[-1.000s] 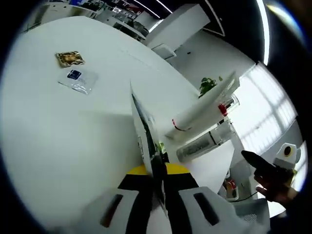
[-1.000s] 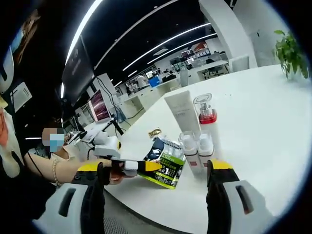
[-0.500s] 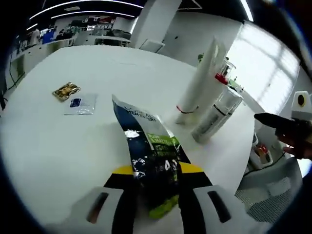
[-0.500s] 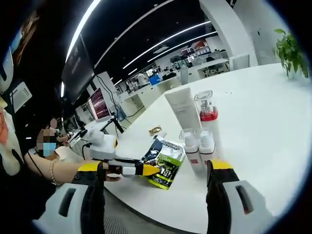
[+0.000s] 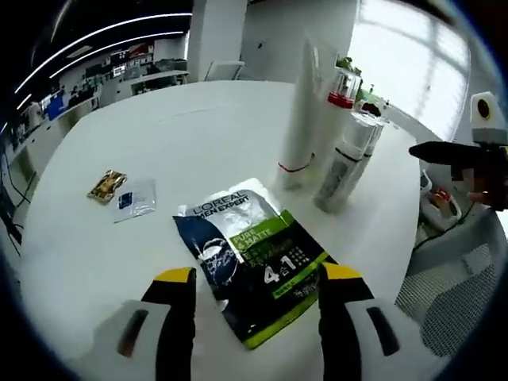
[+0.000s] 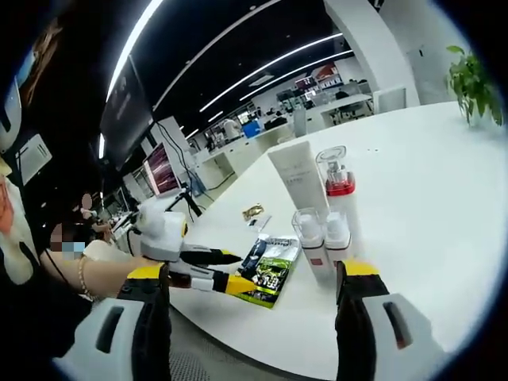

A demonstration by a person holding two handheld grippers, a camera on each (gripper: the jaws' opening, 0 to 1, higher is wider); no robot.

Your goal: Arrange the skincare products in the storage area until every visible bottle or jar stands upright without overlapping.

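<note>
Bottles [image 5: 343, 163] and tube [image 5: 300, 119] are stood upright; sachet [image 5: 252, 255] is laid flat near the tabletop [image 5: 190, 135] edge, between spread left gripper [image 5: 255, 287] jaws; right gripper [image 6: 254, 278] is likewise parted.

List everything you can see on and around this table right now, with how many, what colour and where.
Sachet pack: one, dark blue and green, lying flat on the table between the left claw's jaws.
Tube: one, white, standing beside the bottles.
Pump bottle: one, clear with a red collar, upright next to the tube.
Small bottles: two, white with clear caps, upright in front of the pump bottle.
Small packets: two, one gold and one clear with a blue mark, lying farther off on the table.
Table: one, white, round.
Plant: one, green, at the far edge.
Left claw: open.
Right claw: open.
</note>
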